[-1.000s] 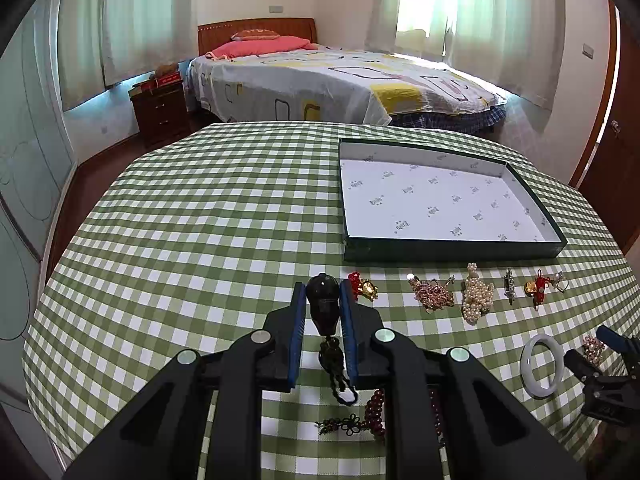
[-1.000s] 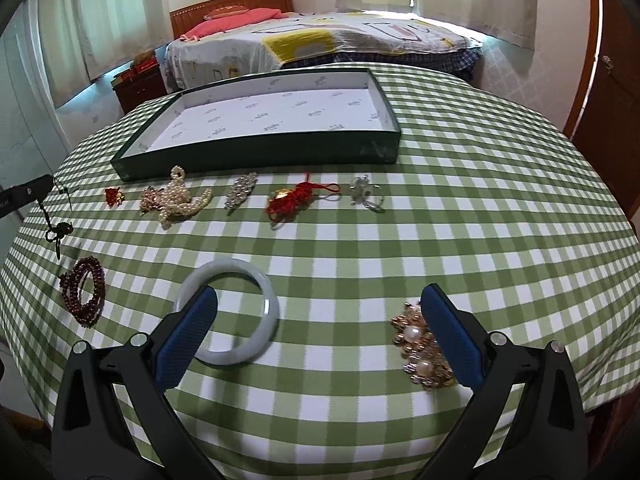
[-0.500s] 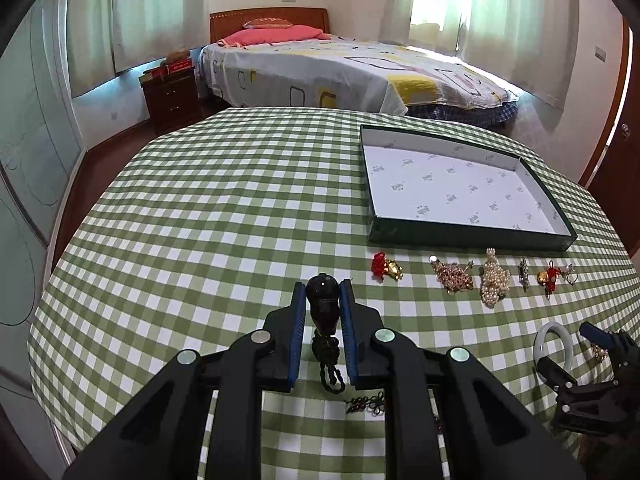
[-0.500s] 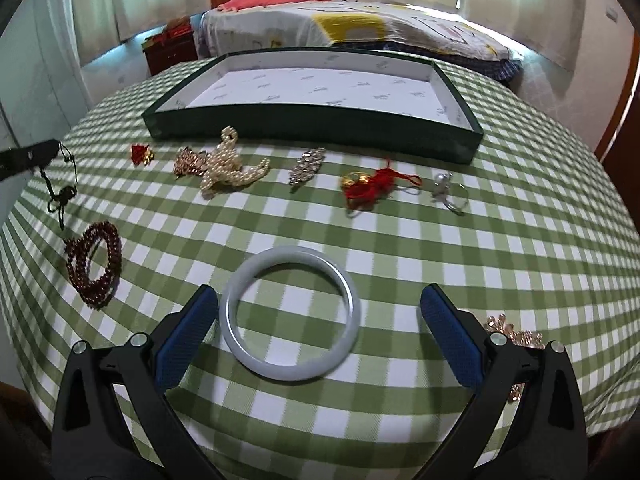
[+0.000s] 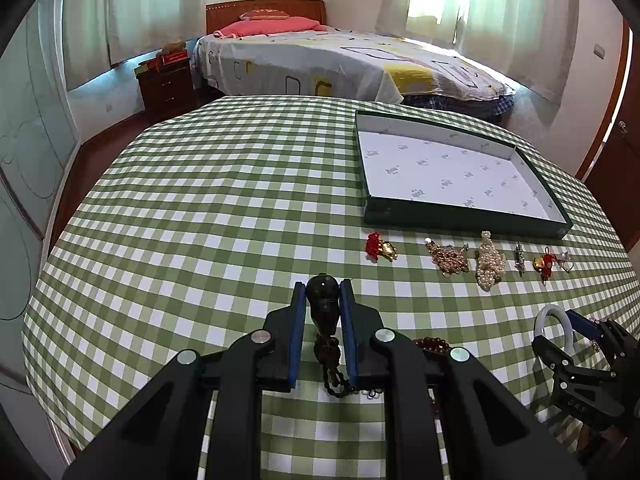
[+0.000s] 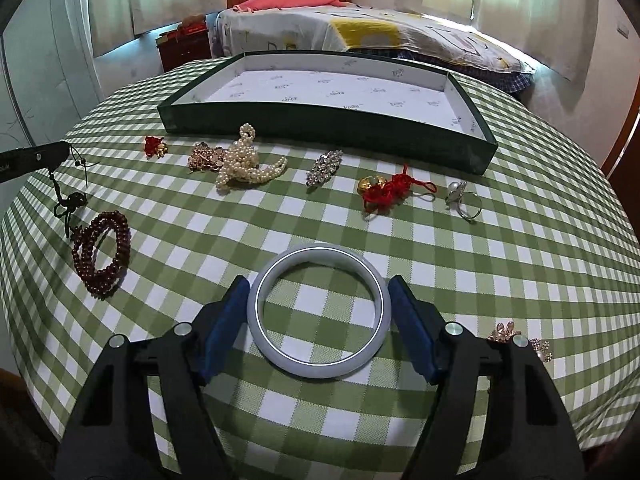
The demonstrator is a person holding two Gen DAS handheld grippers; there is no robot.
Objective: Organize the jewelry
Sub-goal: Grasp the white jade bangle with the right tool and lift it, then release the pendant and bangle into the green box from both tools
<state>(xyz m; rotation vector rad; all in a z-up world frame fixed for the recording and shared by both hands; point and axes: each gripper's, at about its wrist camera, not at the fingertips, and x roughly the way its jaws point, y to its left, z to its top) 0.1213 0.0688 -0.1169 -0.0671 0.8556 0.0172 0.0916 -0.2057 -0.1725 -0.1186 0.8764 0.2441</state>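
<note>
— Left wrist view first: what did you have there?

— My left gripper (image 5: 323, 312) was clenched on a dark pendant (image 5: 323, 300), its cord (image 5: 334, 376) dangling below the fingers above the checked tablecloth (image 5: 200, 220). To the right, the green tray (image 5: 460, 222) sat empty, and in front of it lay a row: a red-and-gold charm (image 5: 379, 249), a gold brooch (image 5: 448, 258), a pearl piece (image 5: 489, 264), a small rhinestone pin (image 5: 519, 258), a red knot charm (image 5: 545, 263). At the far right my right gripper (image 5: 560, 330) stood around the pale bangle (image 5: 554, 320).

— And from the right wrist?

— At the left edge, the cord hung from my other gripper beside a dark red bead bracelet (image 6: 102, 258). In the middle, the bangle lay flat on the cloth between my blue pads (image 6: 224, 320), whose jaws had just been closing. The left pad looked to touch the rim; on the right I saw a slight gap, so I couldn't tell whether it was grasped. Further right lay a ring (image 6: 464, 200), and a gold brooch (image 6: 506, 330) peeked out behind my right finger.
</note>
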